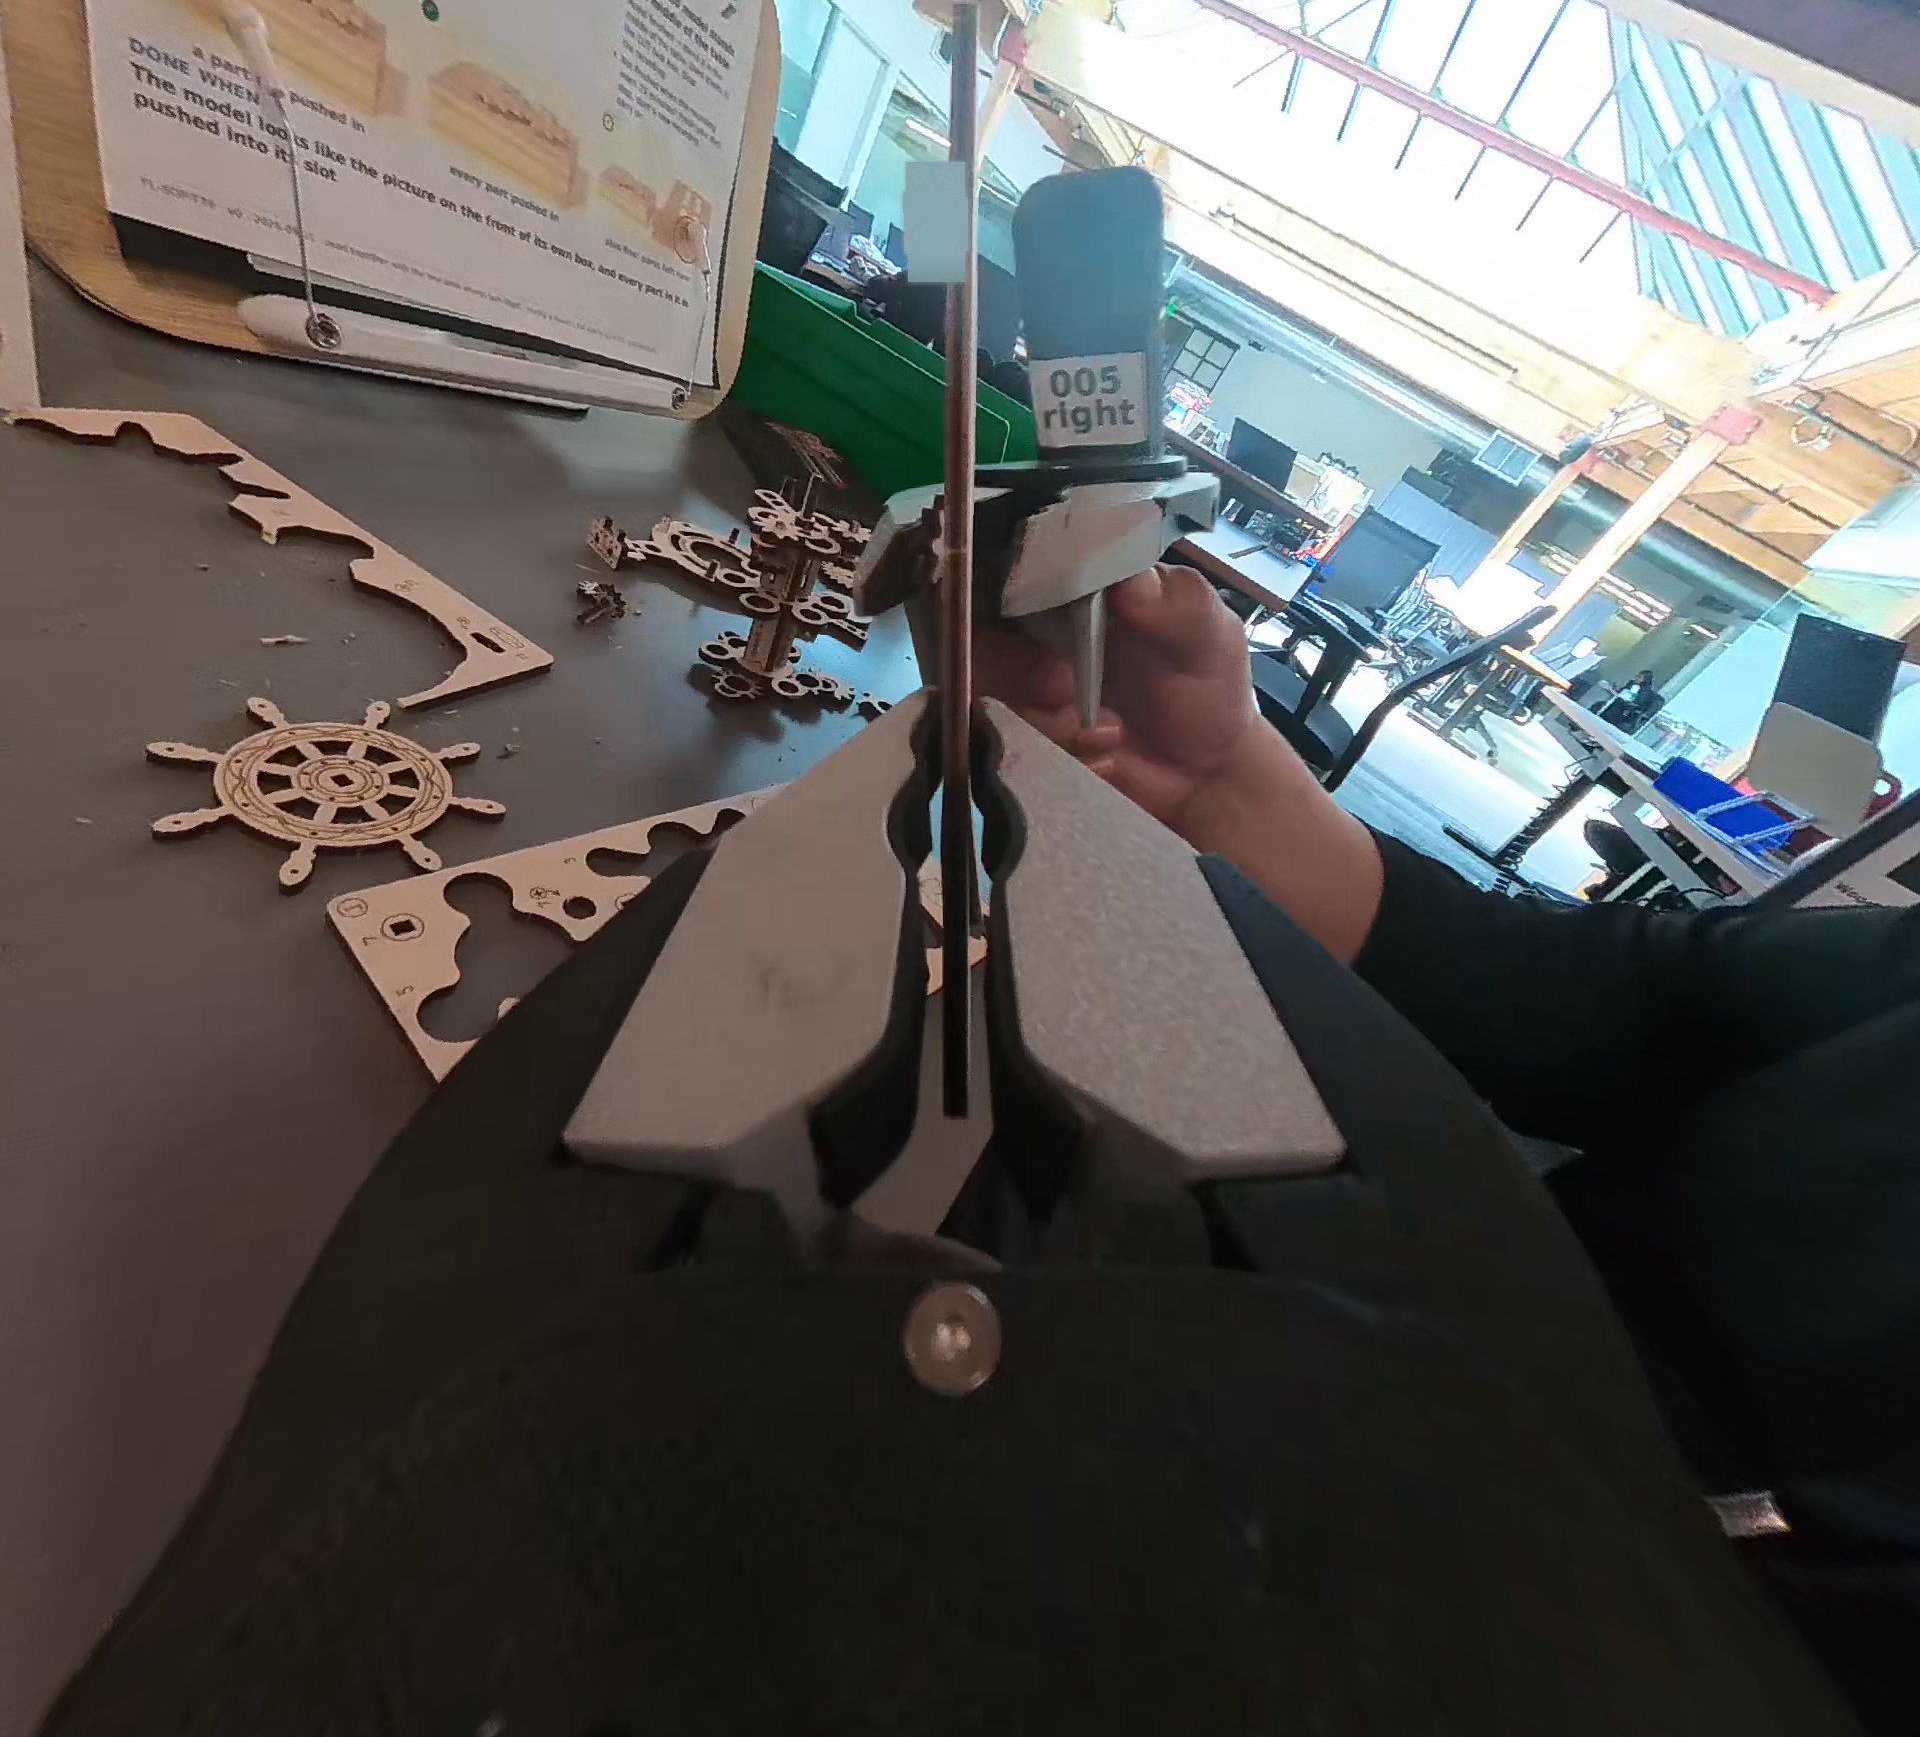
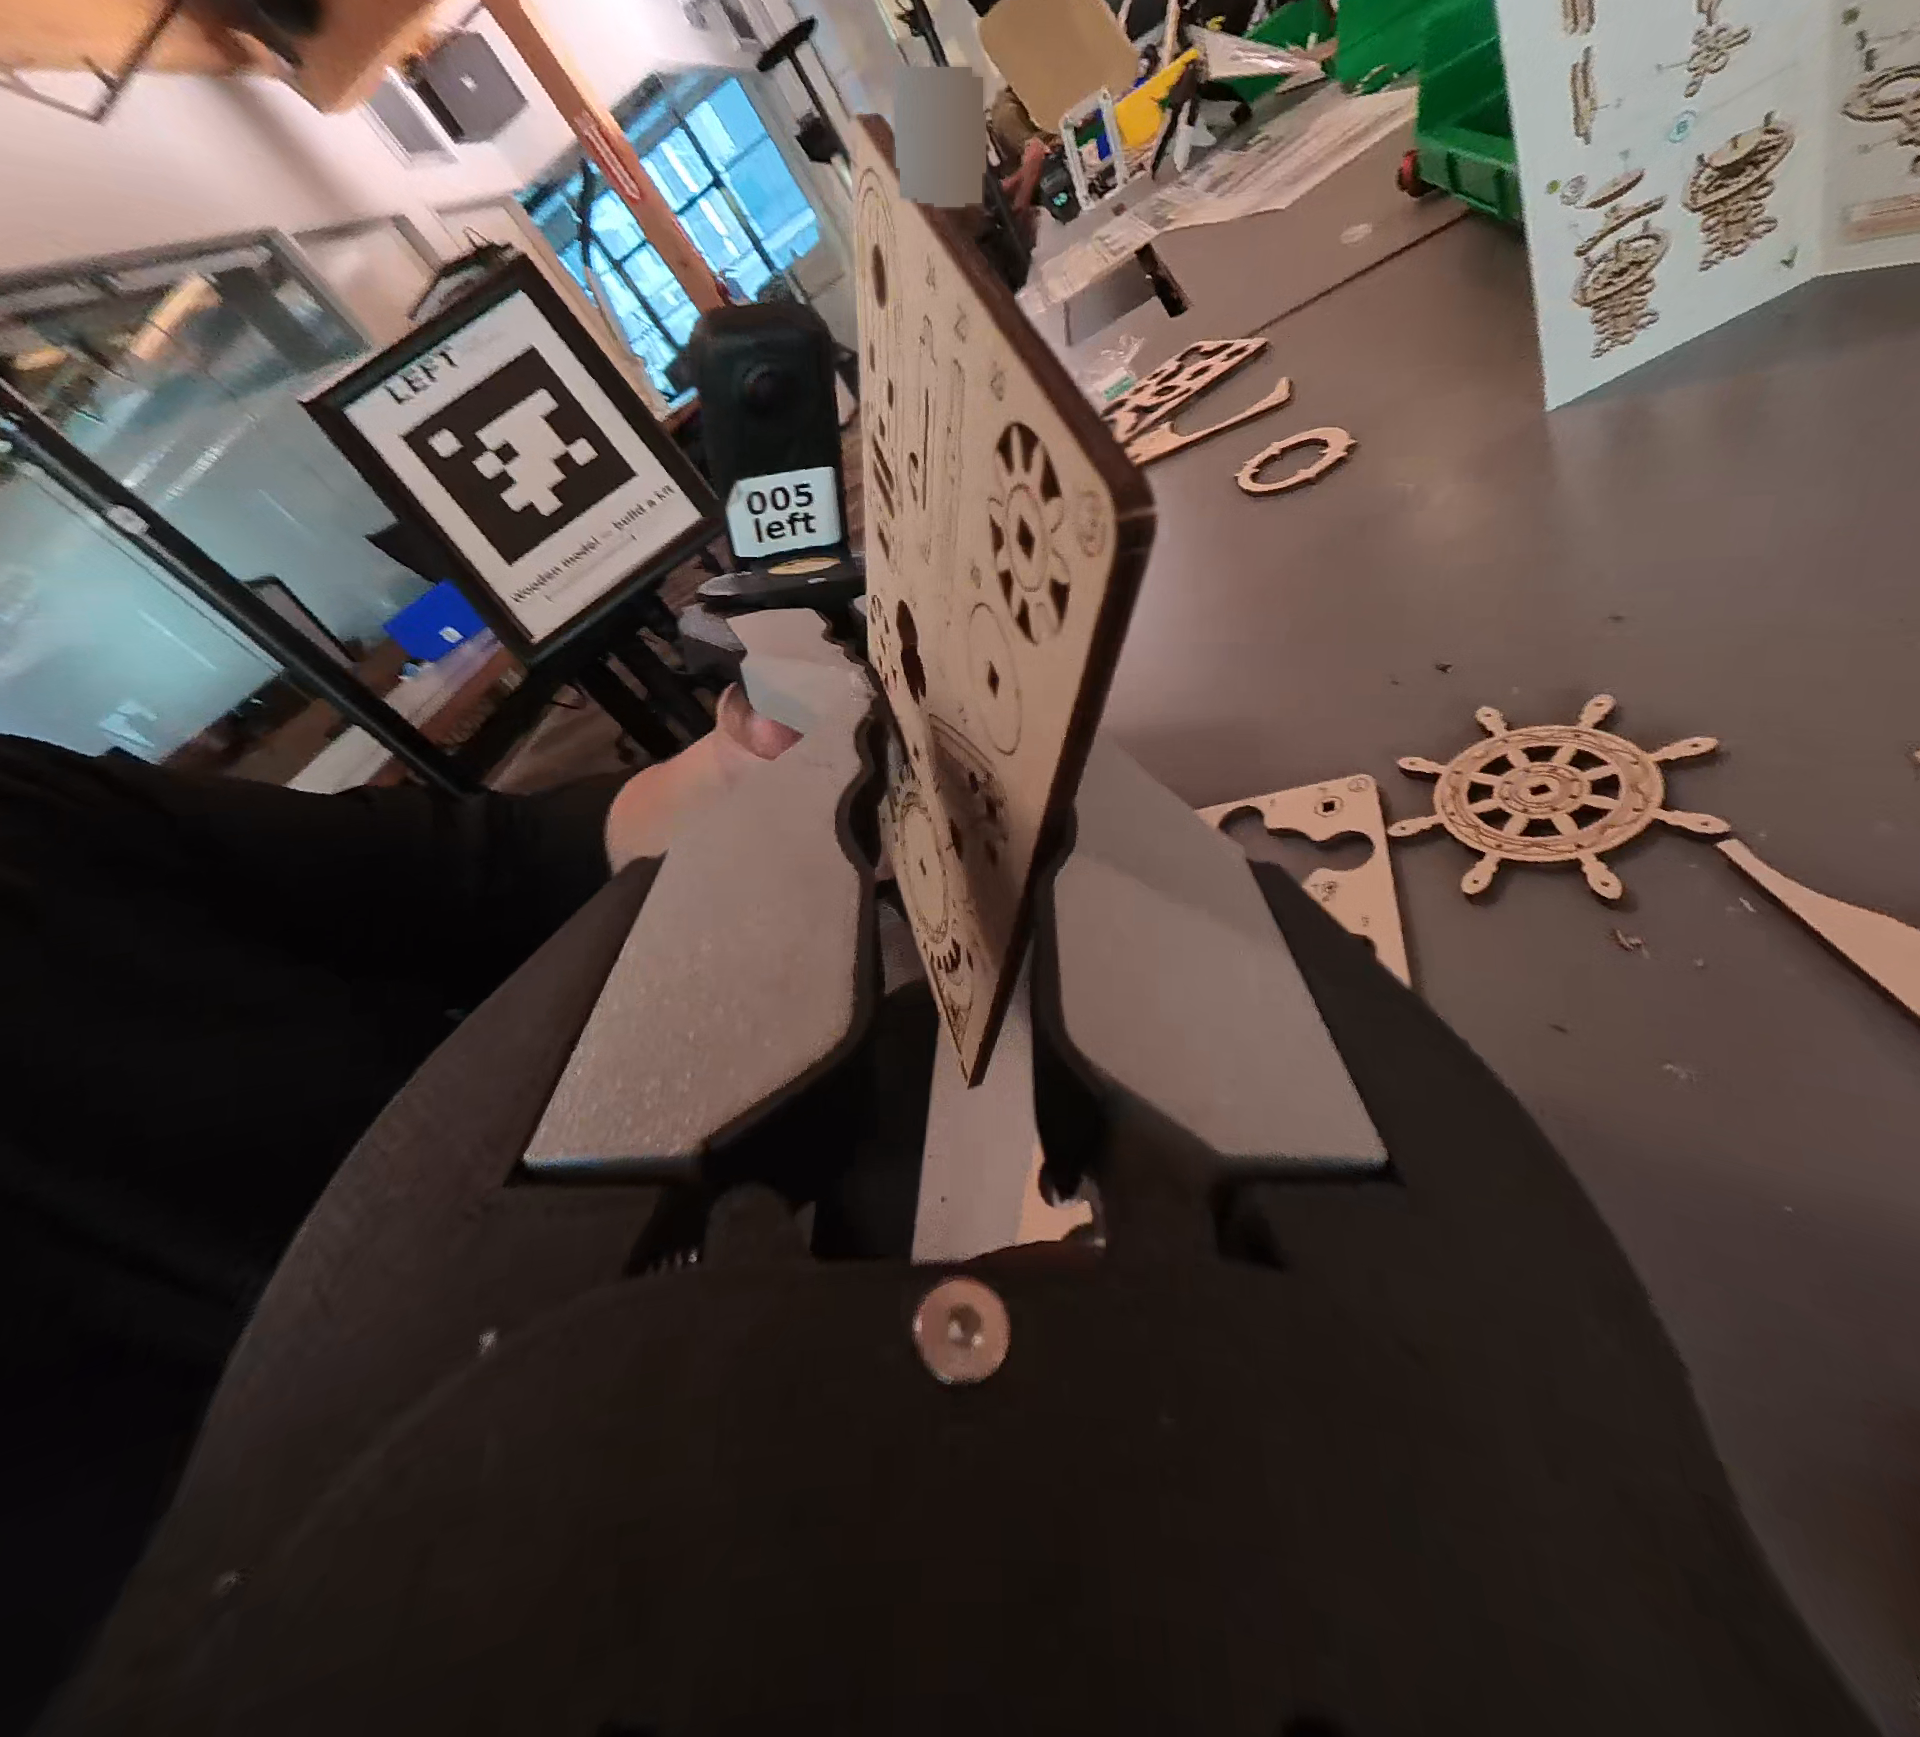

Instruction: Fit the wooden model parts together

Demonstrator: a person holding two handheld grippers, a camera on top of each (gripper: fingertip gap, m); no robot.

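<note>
A thin wooden parts sheet with laser-cut gears and shapes is held upright above the table by both grippers. In the left wrist view it shows edge-on as a dark line (image 1: 961, 337); in the right wrist view its engraved face shows (image 2: 987, 544). My left gripper (image 1: 958, 721) is shut on its near edge. My right gripper (image 2: 977, 773) is shut on the opposite edge. Each gripper shows in the other's view, the right gripper (image 1: 956, 544) and the left gripper (image 2: 831, 669), each with a hand on it. A part-built wooden model (image 1: 779, 586) lies on the table behind.
A wooden ship's wheel (image 1: 327, 788) (image 2: 1548, 794) lies on the grey table (image 1: 156, 1012). Leftover sheet frames (image 1: 312, 534) (image 1: 499, 939) (image 2: 1320, 856) and an oval ring (image 2: 1294, 461) lie around it. An instruction board (image 1: 416, 77), a folded instruction sheet (image 2: 1704, 77) and green bins (image 2: 1434, 46) stand at the back. Left and right tips are no more than a few centimetres apart. The wooden ship's wheel (image 2: 1548, 794) is about equally far from each gripper, around 15 cm. Seen from the left wrist view (image 1: 349, 783) as well.
</note>
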